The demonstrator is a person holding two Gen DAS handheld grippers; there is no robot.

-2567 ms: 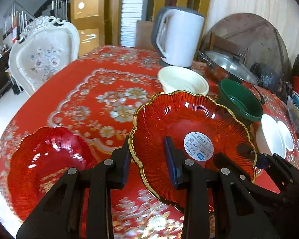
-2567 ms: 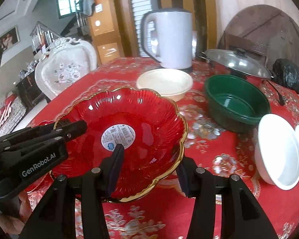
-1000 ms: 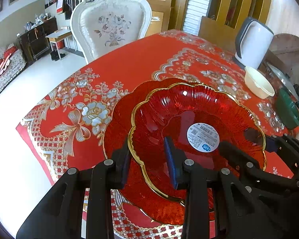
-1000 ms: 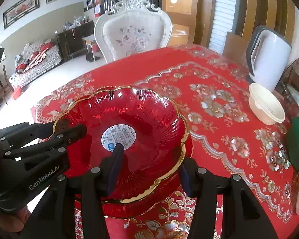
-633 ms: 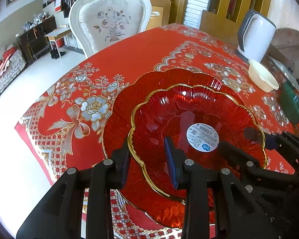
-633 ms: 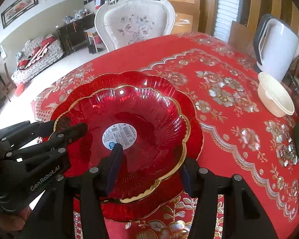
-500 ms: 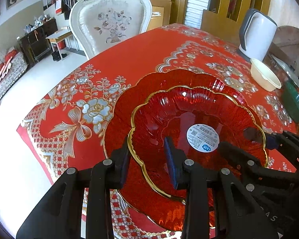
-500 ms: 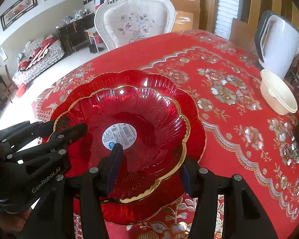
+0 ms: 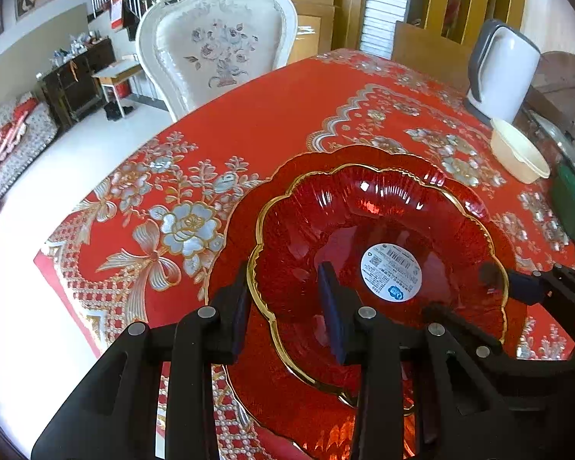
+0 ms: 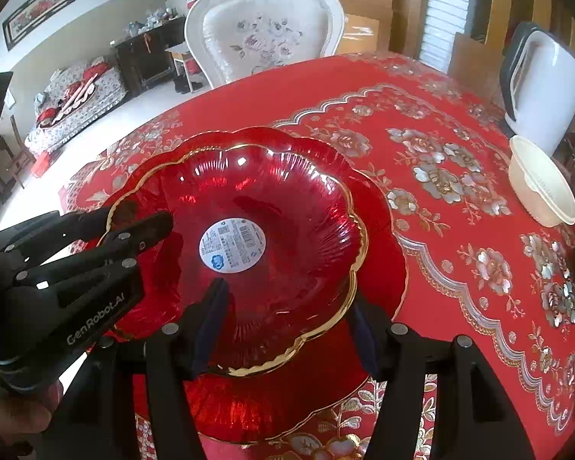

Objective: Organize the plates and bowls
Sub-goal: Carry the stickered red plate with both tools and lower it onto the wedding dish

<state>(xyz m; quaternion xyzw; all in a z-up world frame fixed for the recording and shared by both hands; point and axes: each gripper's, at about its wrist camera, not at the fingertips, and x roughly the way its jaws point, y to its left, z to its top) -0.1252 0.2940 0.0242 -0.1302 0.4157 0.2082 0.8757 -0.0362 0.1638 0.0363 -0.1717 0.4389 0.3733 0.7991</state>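
Note:
A gold-rimmed red glass plate (image 9: pixel 402 211) with a white sticker sits nested on a larger plain red glass plate (image 9: pixel 245 375) on the red floral tablecloth. My left gripper (image 9: pixel 287 299) is shut on the gold-rimmed plate's left rim, one finger outside, one inside. My right gripper (image 10: pixel 287 318) is shut on the gold-rimmed plate (image 10: pixel 287 191) at its near right rim. The larger plate (image 10: pixel 383 253) shows around it. Each gripper appears in the other's view.
A cream bowl (image 10: pixel 542 184) and a white kettle (image 10: pixel 544 84) stand at the back right. A green bowl (image 9: pixel 573 207) sits at the right edge. A white chair (image 9: pixel 218 50) stands behind the table; the table edge (image 9: pixel 69 268) lies at left.
Both grippers carried the gold-rimmed plate left across the table and lowered it onto the larger red plate. Since half a second ago it has barely shifted.

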